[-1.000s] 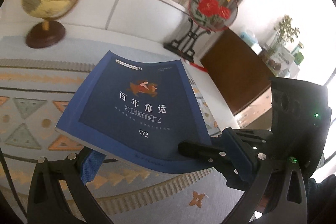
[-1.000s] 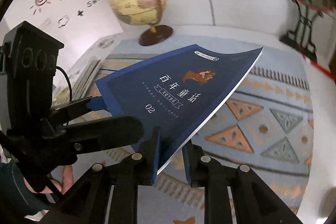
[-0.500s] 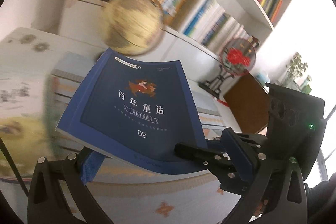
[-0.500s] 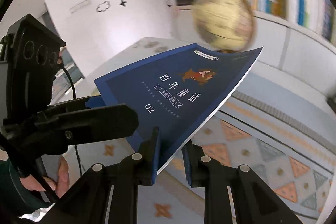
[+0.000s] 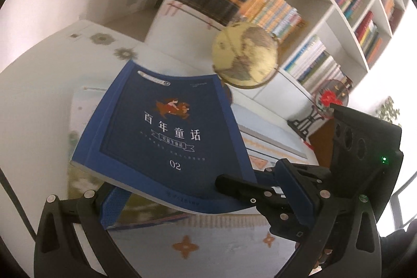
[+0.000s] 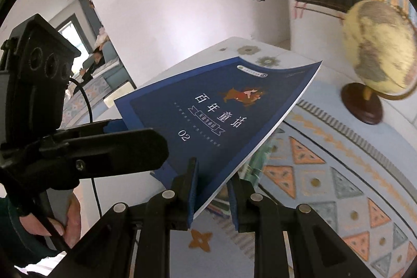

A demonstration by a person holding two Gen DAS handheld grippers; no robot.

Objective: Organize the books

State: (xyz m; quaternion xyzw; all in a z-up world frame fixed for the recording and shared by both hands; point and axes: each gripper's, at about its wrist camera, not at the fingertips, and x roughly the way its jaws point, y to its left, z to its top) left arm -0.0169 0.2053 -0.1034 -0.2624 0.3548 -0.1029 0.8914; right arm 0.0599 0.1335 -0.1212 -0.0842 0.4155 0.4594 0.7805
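We hold the blue book [image 5: 166, 137] in the air above the patterned table [image 6: 325, 173], cover up, between both claws. Our right claw [image 6: 212, 189] pinches its near corner at 6 o'clock, jaws easing open with the book still between them. Our left claw [image 5: 203, 197] grips the spine edge. The globe [image 6: 378, 59] stands at 2 o'clock, with bookshelves [image 5: 325, 12] behind it.

bright daylight glare at right, blurred globe [image 5: 244, 57] and shelves, heavy fisheye bending, dark corners
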